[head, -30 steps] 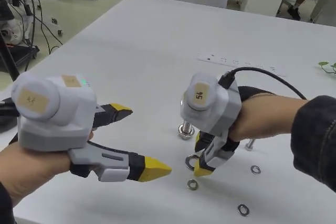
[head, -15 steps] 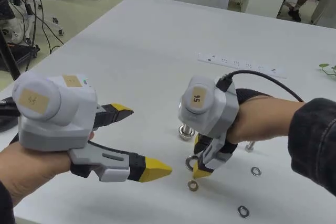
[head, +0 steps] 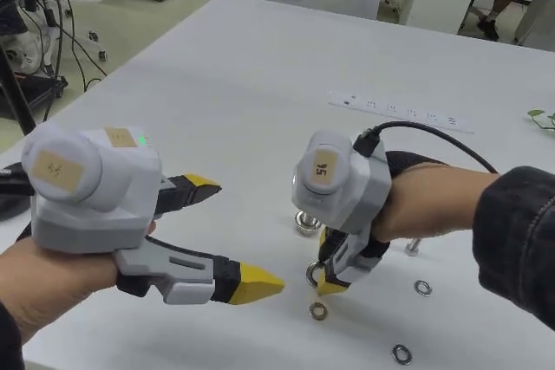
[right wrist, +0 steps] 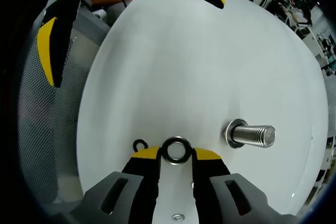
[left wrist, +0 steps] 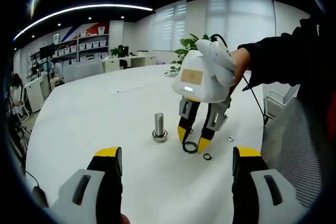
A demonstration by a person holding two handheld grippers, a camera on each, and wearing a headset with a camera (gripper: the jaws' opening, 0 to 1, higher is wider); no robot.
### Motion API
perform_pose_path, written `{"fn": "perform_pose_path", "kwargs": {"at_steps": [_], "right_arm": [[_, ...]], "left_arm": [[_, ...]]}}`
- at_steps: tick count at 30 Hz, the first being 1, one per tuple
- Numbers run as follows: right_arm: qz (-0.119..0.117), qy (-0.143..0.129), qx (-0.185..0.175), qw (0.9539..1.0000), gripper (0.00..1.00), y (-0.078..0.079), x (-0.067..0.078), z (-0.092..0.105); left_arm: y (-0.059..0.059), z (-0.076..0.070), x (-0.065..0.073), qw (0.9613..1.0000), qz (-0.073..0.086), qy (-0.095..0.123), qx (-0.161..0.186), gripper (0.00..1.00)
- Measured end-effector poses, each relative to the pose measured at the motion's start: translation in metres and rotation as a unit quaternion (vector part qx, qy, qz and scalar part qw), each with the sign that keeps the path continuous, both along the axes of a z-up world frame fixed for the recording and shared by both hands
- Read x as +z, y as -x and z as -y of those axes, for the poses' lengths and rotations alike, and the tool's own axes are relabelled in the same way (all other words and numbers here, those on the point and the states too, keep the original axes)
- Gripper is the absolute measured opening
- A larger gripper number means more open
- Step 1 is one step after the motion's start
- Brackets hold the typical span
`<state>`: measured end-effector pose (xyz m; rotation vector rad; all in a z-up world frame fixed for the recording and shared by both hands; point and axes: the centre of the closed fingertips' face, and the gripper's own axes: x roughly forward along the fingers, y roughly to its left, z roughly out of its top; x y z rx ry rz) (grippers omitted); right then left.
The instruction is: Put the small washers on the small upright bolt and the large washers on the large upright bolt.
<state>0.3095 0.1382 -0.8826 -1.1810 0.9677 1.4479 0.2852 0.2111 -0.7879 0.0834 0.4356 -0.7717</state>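
Observation:
My right gripper (head: pixel 323 281) points down at the white table (head: pixel 260 93), shut on a large dark washer (head: pixel 312 273) held by its rim, a little in front of the large upright bolt (head: pixel 306 221). In the right gripper view the large washer (right wrist: pixel 176 149) sits between the yellow tips of the right gripper (right wrist: pixel 176 154), with the large bolt (right wrist: pixel 252 135) to the right. The small upright bolt (head: pixel 413 247) stands to the right of that hand. My left gripper (head: pixel 230 231) hovers open at the left, holding nothing. In the left gripper view the left gripper (left wrist: pixel 177 153) faces the right gripper (left wrist: pixel 191 141) and the large bolt (left wrist: pixel 159 126).
Small washers lie loose on the table near its front edge: one (head: pixel 318 310) just below the right gripper, one (head: pixel 423 288) to its right, one (head: pixel 401 353) nearest me. A white power strip (head: pixel 399 112) lies further back. Chairs and desks stand beyond the table.
The right gripper has tipped slightly to the left with the large washer still in it. The left gripper has stayed open in the same place.

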Motion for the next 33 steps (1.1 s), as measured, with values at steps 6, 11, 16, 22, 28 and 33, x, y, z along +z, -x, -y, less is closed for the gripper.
{"fn": "perform_pose_path", "kwargs": {"at_steps": [6, 11, 16, 22, 28, 33], "right_arm": [[0.002, 0.0, 0.001, 1.0, 0.24, 0.0004, 0.0001, -0.0001], [0.001, 0.002, -0.01, 0.9999, 0.24, 0.001, 0.0004, -0.0009], [0.003, 0.009, -0.013, 0.9999, 0.23, 0.0015, 0.0007, -0.0017], [0.006, 0.013, -0.011, 0.9998, 0.22, 0.0016, 0.0013, -0.0012], [0.005, 0.009, -0.014, 0.9998, 0.22, 0.0015, 0.0013, -0.0011], [0.006, 0.009, -0.017, 0.9998, 0.22, 0.0016, 0.0014, -0.0009]], "left_arm": [[0.0004, -0.0003, 0.0003, 1.0, 0.0, 0.0, 0.0, 0.87], [0.0007, -0.0003, 0.0006, 1.0, 0.001, 0.0, 0.0, 0.87], [0.0011, -0.001, 0.0007, 1.0, 0.001, 0.0, 0.0, 0.87], [0.0017, -0.0009, 0.0005, 1.0, 0.0, -0.001, 0.0, 0.87], [0.0025, -0.0002, -0.0007, 1.0, -0.002, -0.002, -0.003, 0.87], [0.003, 0.0004, -0.0014, 1.0, -0.004, -0.003, -0.003, 0.87]]}}
